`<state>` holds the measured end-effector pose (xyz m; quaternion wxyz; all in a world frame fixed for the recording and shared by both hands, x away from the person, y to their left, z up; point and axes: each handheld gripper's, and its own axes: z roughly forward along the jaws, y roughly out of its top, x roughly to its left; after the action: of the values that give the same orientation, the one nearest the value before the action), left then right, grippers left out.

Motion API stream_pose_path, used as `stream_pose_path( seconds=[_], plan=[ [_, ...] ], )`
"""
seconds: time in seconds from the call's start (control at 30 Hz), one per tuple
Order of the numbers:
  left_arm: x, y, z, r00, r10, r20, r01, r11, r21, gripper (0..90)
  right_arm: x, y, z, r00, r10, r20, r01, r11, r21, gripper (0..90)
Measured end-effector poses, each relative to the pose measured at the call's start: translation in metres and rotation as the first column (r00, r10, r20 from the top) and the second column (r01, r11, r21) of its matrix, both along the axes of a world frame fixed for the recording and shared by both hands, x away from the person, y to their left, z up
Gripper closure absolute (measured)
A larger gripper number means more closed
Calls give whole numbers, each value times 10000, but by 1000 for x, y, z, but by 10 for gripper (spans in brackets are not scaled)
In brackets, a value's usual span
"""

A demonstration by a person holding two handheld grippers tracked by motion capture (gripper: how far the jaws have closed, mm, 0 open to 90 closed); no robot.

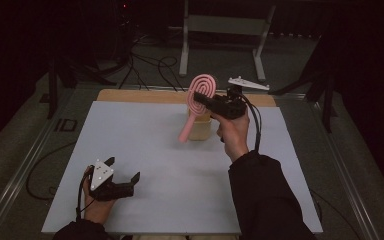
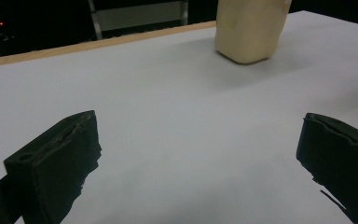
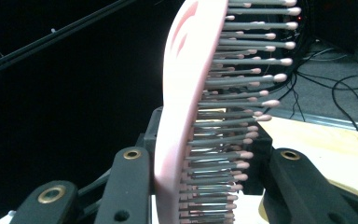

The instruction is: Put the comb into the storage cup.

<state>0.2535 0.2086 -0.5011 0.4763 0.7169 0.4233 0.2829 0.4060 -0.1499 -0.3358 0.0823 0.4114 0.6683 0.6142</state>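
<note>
My right gripper (image 1: 203, 98) is clamped on the pink hairbrush (image 1: 200, 98), one jaw against the smooth back of the head and the other on the bristle side, as the right gripper view shows with the hairbrush (image 3: 186, 93) standing edge-on between them. In the high view the brush is up off the table, head uppermost with the handle slanting down to the left, right above the cream holder (image 1: 200, 127), which stands on the white table top (image 1: 145, 145) toward its far edge. I cannot tell whether the handle touches the holder. My right hand (image 1: 235, 132) reaches in from the near right side

My left gripper (image 1: 125, 176) sits low over the near left part of the table, well apart from the brush, its jaws spread wide with nothing between them. From the left gripper view I see bare white surface and the cream holder (image 2: 249, 30) farther off
</note>
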Motion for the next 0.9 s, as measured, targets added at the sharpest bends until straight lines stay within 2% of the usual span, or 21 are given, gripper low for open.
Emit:
stream_pose_path(
  seconds=[0.2, 0.33, 0.5, 0.9],
  plan=[
    [0, 0, 0, 10000, -45, -20, 45, 10000, 24, 2, 4, 0, 3, 10000, -63, 30, 63, 10000, 20, 639],
    [0, 0, -1, 10000, -48, -25, 48, 10000, 2, 2, 7, 0, 3, 9999, -135, 101, 137, 9998, -135, 639],
    [0, -1, -1, 10000, -84, -44, 84, 10000, 50, 2, 10, -1, 0, 9998, -211, -2, 211, 9998, 60, 639],
    [0, 0, -1, 9999, -94, -50, 94, 9999, 47, 2, 16, 2, -2, 9991, -417, -23, 417, 9991, -8, 639]
  ],
)
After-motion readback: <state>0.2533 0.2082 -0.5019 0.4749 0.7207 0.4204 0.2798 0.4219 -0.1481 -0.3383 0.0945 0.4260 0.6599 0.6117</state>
